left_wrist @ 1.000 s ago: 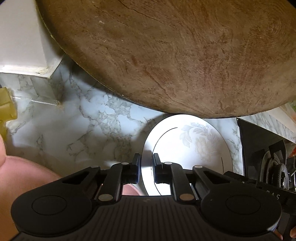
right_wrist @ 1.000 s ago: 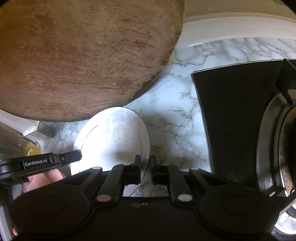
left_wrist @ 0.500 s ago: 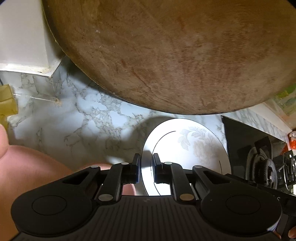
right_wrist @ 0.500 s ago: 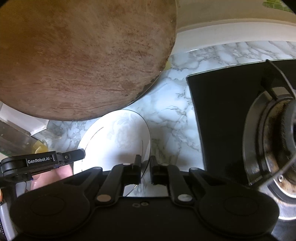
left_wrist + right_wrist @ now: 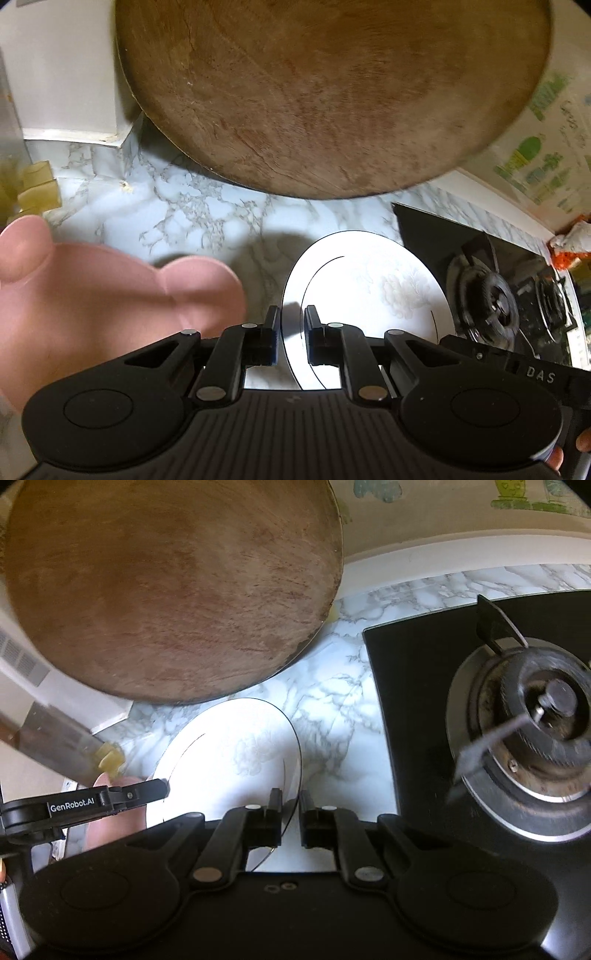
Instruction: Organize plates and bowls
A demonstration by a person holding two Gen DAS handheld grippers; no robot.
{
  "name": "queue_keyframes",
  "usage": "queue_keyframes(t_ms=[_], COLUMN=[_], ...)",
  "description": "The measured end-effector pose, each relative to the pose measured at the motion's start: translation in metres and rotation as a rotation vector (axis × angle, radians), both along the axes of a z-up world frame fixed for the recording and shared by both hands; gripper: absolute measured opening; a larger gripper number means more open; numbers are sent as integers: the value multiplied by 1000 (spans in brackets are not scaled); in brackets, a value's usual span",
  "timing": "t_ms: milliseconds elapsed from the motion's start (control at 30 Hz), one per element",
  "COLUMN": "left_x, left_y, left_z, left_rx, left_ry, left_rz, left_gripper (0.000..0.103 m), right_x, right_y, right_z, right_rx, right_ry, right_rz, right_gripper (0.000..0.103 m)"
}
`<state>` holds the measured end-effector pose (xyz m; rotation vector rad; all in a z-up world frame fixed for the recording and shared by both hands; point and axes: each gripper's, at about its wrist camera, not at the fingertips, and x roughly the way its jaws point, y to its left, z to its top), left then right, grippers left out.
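I count one white round plate with a faint flower print (image 5: pixel 369 291), one large round wooden board (image 5: pixel 325 96) and one black gas hob (image 5: pixel 480 709) on the marble-patterned counter (image 5: pixel 192 210). My left gripper (image 5: pixel 291 332) pinches the plate's left rim, my right gripper (image 5: pixel 290 818) its right rim, both tilted steeply downward. The plate hangs between them above the counter, below the board and beside the hob, with nothing on it. A pink blurred shape (image 5: pixel 110 291) sits left.

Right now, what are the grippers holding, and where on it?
Both hold the white plate by its rim: left gripper on one edge, right gripper on the opposite edge.
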<state>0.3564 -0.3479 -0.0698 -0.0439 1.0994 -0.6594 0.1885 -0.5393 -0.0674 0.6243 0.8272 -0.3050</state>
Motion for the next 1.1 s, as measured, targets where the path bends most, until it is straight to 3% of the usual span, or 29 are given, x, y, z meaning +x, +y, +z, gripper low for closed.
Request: queue_keyframes(t_ms=[300,567,1100], left_x=[-50,-99,-148], left_y=[30,59,93], left_z=[13,8,-24], left_rx=[-31,-43,11], left_ry=[-10,-2,8], left_rz=[-18,-22,-53], left_gripper=[13,13,13], right_x=[-45,-87,-131], right_y=[28,56,95], right_z=[10,14,-18], right_rx=[4,0,35], right_ry=[-20,-24,17], right_rz=[0,1,16], right_gripper=[10,10,10])
